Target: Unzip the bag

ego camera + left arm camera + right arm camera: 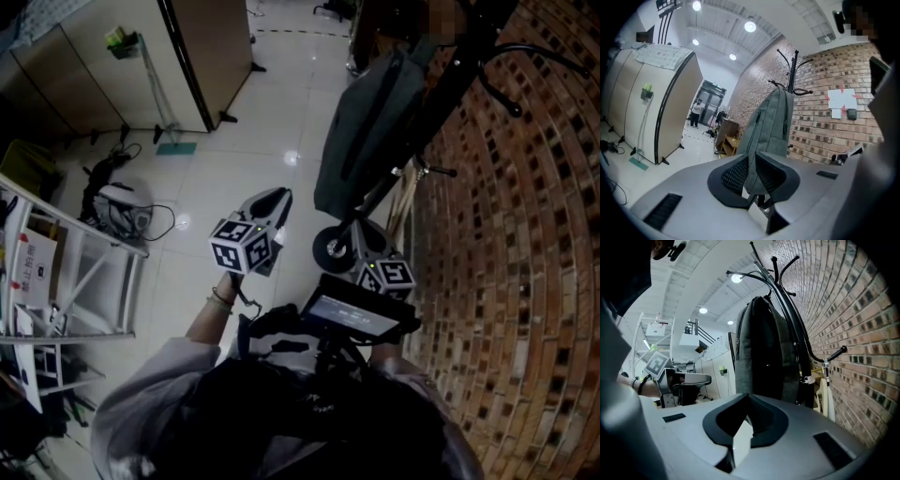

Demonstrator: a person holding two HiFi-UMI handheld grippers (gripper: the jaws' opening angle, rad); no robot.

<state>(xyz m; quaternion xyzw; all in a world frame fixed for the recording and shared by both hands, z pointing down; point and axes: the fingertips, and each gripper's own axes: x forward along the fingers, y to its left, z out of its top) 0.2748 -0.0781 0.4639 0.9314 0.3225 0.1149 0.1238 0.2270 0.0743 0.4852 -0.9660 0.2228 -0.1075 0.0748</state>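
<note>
Grey bag point(370, 122) hanging by brick wall point(525, 262), pale tiled floor point(272, 112), left gripper point(751, 164) slightly parted, right gripper point(747, 412) seemingly closed

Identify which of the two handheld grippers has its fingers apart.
The left gripper: a gap between its black fingers shows the grey fabric backpack beyond, while the right gripper has its fingers touching at the tips.

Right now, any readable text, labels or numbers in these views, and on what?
None can be read.
White box on the shelf rack: red print, too blurred.
Paper sheets on the brick wall: nothing legible.
Marker cubes: square patterns only, no words.
</note>
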